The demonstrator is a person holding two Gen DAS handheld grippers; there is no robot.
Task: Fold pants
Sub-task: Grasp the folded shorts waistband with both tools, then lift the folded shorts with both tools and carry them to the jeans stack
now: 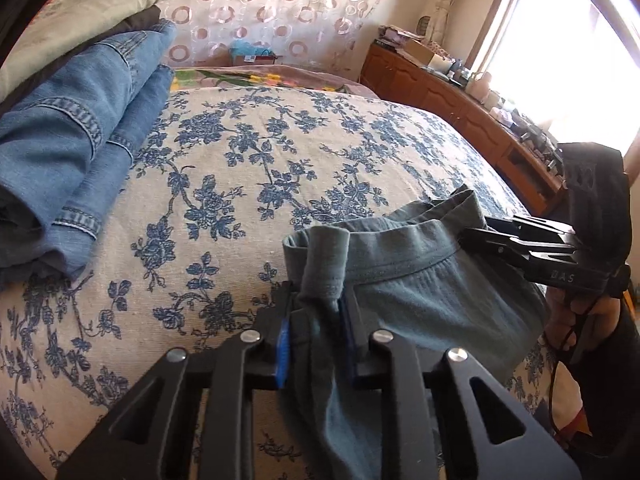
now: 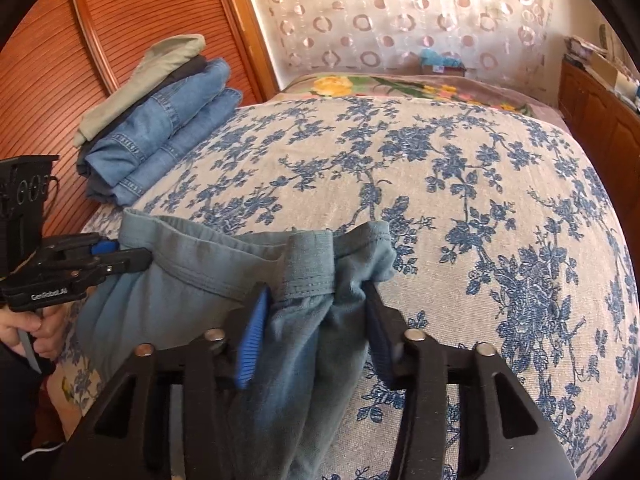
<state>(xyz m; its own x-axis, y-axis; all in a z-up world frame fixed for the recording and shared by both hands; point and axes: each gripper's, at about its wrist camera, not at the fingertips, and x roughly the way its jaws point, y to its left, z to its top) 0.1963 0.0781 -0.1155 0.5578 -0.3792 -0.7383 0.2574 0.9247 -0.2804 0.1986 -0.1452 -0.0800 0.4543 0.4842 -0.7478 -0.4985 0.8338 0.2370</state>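
Observation:
A pair of grey-green pants (image 1: 420, 292) (image 2: 180, 280) lies at the near edge of the bed with its waistband lifted and stretched between my two grippers. My left gripper (image 1: 316, 296) is shut on a bunched fold of the waistband at the pants' left end, blue pads pressing the cloth. It also shows at the left of the right wrist view, as the left gripper (image 2: 128, 254). My right gripper (image 2: 318, 290) holds a thicker bunch of waistband at the other end, with cloth filling the gap between its pads. The right gripper (image 1: 476, 232) shows side-on in the left wrist view. The legs hang below, hidden.
A blue floral bedspread (image 1: 260, 160) (image 2: 440, 180) covers the bed. A stack of folded jeans and other clothes (image 1: 80, 140) (image 2: 160, 140) sits at its far left. A wooden wardrobe (image 2: 80, 60) stands at the left, a cluttered wooden dresser (image 1: 440, 96) at the right. A person's hand (image 2: 36, 328) grips the left handle.

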